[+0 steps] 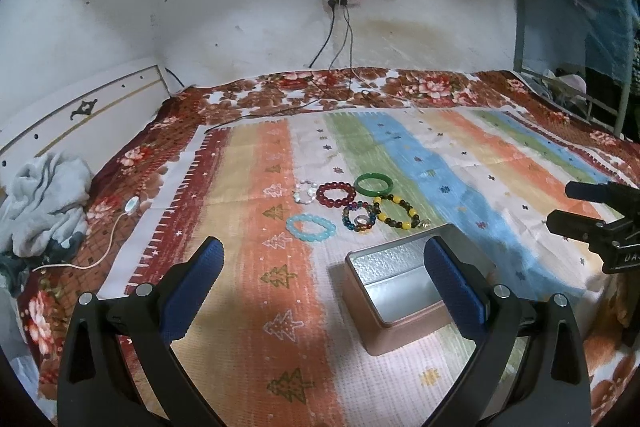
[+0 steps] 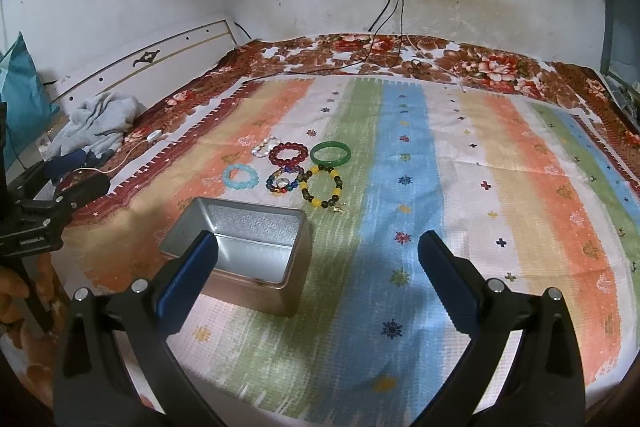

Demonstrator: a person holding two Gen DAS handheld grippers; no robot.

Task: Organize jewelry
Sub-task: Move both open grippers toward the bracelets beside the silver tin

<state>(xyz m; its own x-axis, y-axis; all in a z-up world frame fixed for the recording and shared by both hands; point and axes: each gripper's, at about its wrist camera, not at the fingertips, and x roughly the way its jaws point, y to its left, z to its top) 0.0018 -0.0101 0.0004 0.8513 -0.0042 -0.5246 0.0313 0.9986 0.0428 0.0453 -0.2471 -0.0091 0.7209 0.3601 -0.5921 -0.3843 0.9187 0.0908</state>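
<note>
Hovering: left gripper (image 1: 324, 263) and right gripper (image 2: 318, 259), jaws wide, holding nothing
Tin (image 2: 244, 247): open on the bed's striped cloth (image 2: 500, 187)
Bracelets (image 2: 296, 171): six clustered just beyond the tin

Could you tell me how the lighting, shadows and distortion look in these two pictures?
Left wrist view: strong fisheye bending with dark corners; the open left tool throws a soft shadow on the mat beside the tin. Right wrist view: the same curvature; a shadow darkens the mat between the open right tool's fingers, the tin's inner wall catches mild glare, and the bracelets stay sharp.
</note>
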